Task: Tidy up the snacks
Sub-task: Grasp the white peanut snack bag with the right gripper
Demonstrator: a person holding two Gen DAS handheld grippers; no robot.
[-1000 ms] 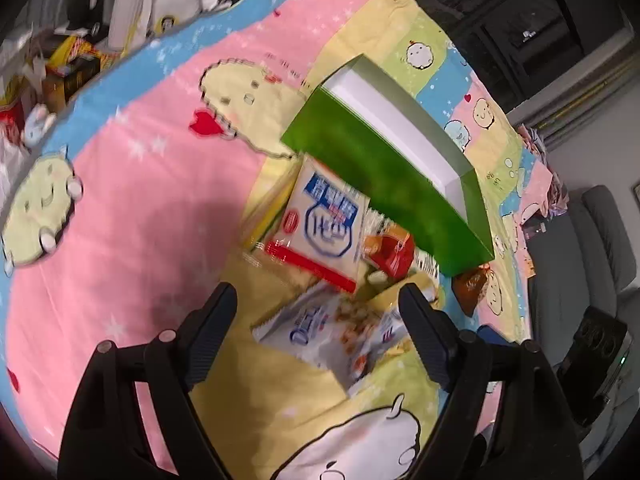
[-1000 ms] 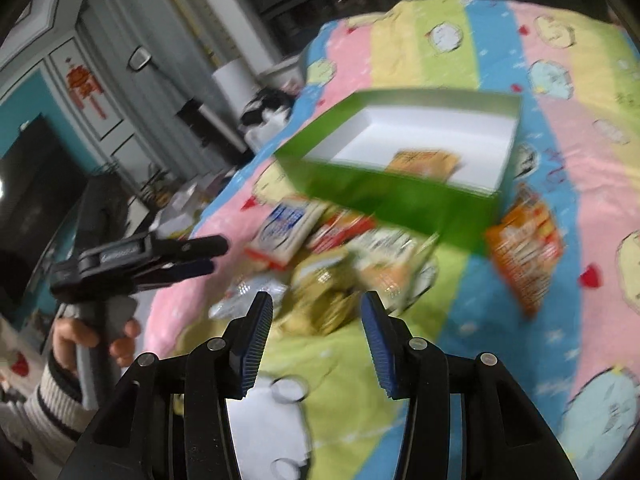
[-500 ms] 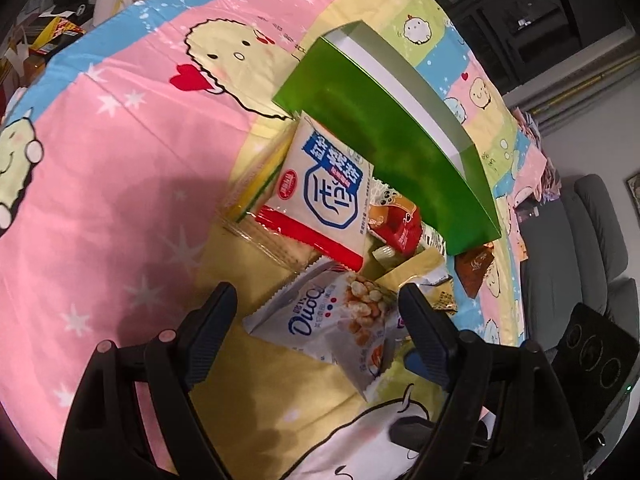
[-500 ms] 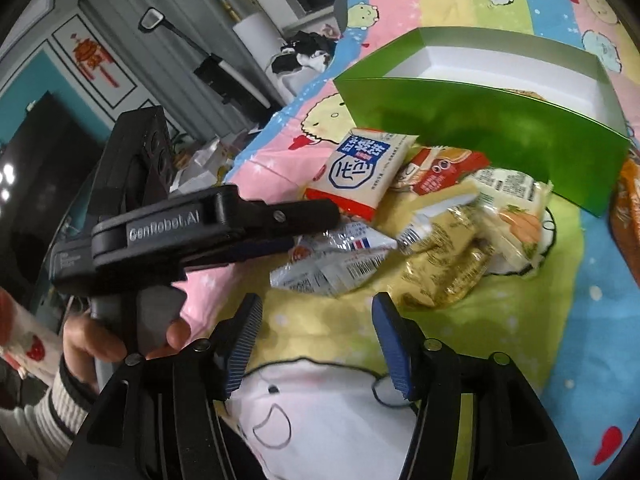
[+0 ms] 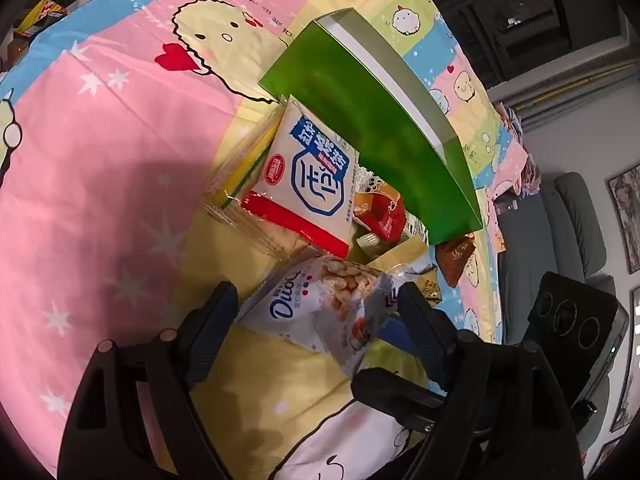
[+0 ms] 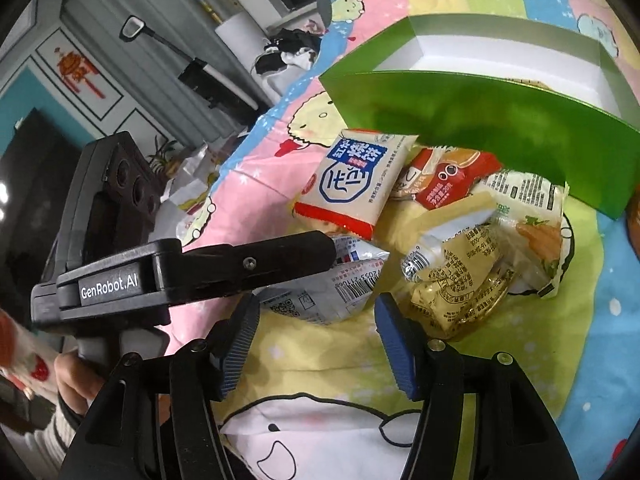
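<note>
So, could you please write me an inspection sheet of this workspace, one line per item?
Surface: cartoon-print bedsheet in pink, yellow, blue and green.
Job's things: green box, open top, white inside, something orange lying in it; in front of it a heap of snacks: white-and-blue cracker pack, red pack, pale puff-snack bag, golden wrappers, brown sachet at the box corner.
Clutter: nothing seen on the sheet besides snacks.
Grippers: left gripper open, straddling the puff-snack bag, pads apart from it; right gripper opening, nothing pressed between its pads.
Cables: nothing seen.
Surroundings: grey sofa, framed pictures, grey cabinets, cluttered side table.
</note>
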